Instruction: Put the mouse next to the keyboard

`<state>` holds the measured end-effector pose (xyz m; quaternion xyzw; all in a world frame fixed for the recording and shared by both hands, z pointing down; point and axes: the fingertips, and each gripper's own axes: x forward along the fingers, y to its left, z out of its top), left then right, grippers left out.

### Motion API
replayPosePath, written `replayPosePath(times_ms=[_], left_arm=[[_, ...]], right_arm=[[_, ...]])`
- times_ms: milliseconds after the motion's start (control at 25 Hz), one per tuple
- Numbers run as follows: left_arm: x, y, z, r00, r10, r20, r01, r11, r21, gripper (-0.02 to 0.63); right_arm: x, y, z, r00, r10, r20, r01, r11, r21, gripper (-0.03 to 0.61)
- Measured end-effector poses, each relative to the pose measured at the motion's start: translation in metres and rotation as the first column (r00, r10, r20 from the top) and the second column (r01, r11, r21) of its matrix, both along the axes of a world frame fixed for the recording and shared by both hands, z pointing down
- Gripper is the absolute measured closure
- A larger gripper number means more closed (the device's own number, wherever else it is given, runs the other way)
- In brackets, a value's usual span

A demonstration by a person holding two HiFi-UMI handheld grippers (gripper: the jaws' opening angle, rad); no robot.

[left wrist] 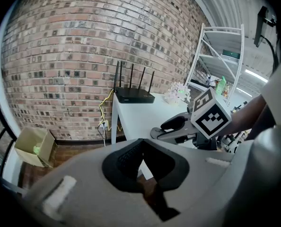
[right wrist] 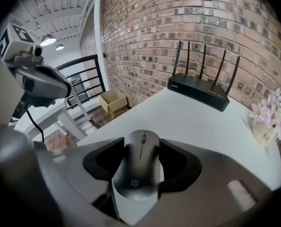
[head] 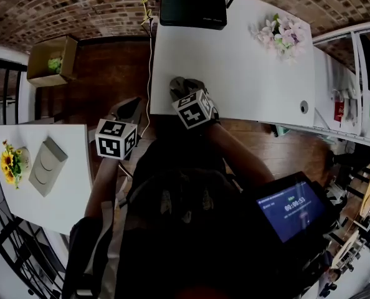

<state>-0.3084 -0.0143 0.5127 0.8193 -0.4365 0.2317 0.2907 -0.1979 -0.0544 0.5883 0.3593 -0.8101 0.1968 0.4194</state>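
Right gripper view: the right hand-held gripper (right wrist: 141,157) is pinching the grey oval computer mouse (right wrist: 140,167) across its flanks, one black pad per side, roughly mid-body. The mouse is over the near edge of the white rectangular worktop (right wrist: 188,122); can't tell if its base touches the surface or hangs just above it. The left hand-held gripper (left wrist: 143,163) has its pads pressed together on nothing, off the worktop's left side, above the brown wooden floor (head: 110,73).

No keyboard in any view. The worktop carries only a black router with upright antennas (right wrist: 197,92) at the far end and a bunch of pale pink flowers (right wrist: 273,113) at far right. My read: carry phase, target not located yet.

To do it well:
- squeeze firmly; the flanks look smooth and curved, likely to slip
- carry it level
- find the keyboard first, then come in beside its short end, near but not touching
- lower until the base is flat before spreading the jaws, then back straight out along the long axis so the pads don't drag it

Orientation: the long axis runs along the gripper's line of sight, parallel to the jaws. Scroll-wheel end points away, toward the router and the red brick wall (right wrist: 178,18); logo end points toward the person. Top side up, level as far as I can tell
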Motion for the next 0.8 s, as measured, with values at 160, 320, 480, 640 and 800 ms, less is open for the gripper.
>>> replayPosePath(times_ms=[160,320,480,640,800], left_arm=[[0.001,0.000,0.001,1.000,0.012,0.004,-0.012,1.000,-0.003,0.611],[0.008,0.000,-0.001,1.000,0.029,-0.002,-0.029,1.000,0.000,0.611],[0.016,-0.002,-0.003,0.999,0.043,-0.007,-0.043,0.999,0.003,0.612],[0.020,-0.002,-0.001,0.999,0.050,-0.002,-0.050,0.999,-0.003,0.611],[0.028,-0.002,-0.001,0.998,0.057,0.004,-0.057,0.998,-0.006,0.612]], right_arm=[[0.012,-0.001,0.000,0.999,0.032,-0.007,-0.032,0.999,-0.003,0.342],[0.020,0.000,-0.001,0.999,0.052,-0.008,-0.052,0.999,-0.003,0.342],[0.030,0.000,-0.002,0.997,0.071,-0.010,-0.071,0.997,-0.003,0.342],[0.038,0.001,-0.001,0.997,0.082,-0.003,-0.082,0.997,-0.011,0.342],[0.044,0.001,-0.001,0.996,0.089,0.002,-0.089,0.996,-0.011,0.342]])
